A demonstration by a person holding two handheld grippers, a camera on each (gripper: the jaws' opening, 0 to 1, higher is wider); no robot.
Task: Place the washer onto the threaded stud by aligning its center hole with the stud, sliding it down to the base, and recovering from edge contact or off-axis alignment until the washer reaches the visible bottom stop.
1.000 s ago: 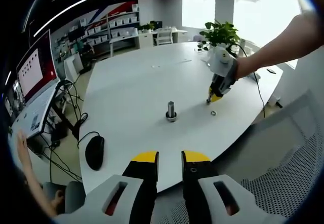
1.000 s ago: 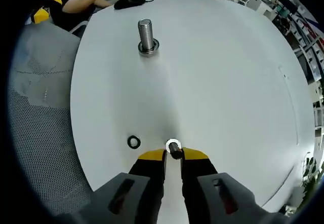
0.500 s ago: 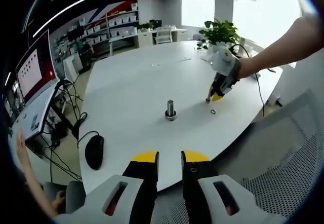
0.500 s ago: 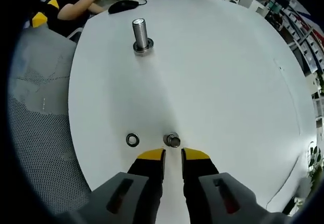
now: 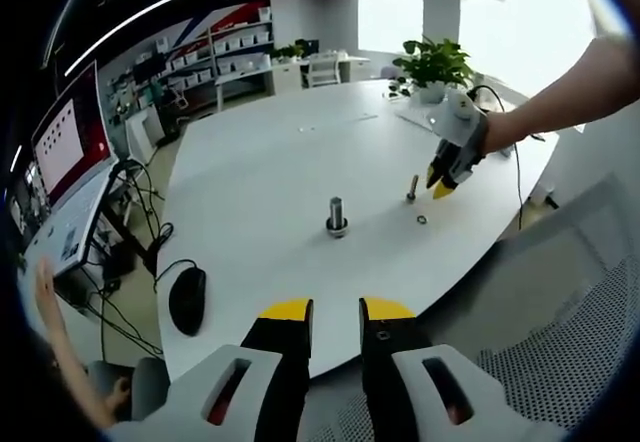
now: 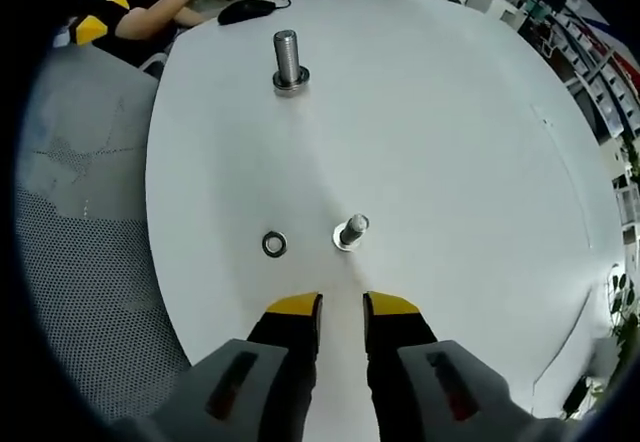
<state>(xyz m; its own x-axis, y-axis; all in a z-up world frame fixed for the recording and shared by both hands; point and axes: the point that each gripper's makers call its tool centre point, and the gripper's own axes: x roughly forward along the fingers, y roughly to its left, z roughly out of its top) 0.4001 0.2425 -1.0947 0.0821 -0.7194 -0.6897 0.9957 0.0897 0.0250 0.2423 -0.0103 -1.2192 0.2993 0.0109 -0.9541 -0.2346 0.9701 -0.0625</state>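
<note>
Stud: in our right gripper view a small threaded stud stands upright on the white table, with what looks like a pale ring at its foot; we cannot tell whether that is a seated washer or the stud's own base.
Washer: a loose washer lies flat on the table just beside that stud, apart from it.
Larger stud: a bigger threaded stud with a collar at its base stands well apart, farther across the table.
Right gripper: our right gripper hangs near the small stud, jaws slightly parted and holding nothing.
Left gripper: our left gripper sits at the table's near edge, jaws a little apart and empty.
Risks: we judge the flat washer hard to pinch, so the jaws may skid it away or knock the stud over; lowered tilted, it could catch on the threads.
Writing: we see a monitor with red and white areas, its text too small to read; no brand is legible.
</note>
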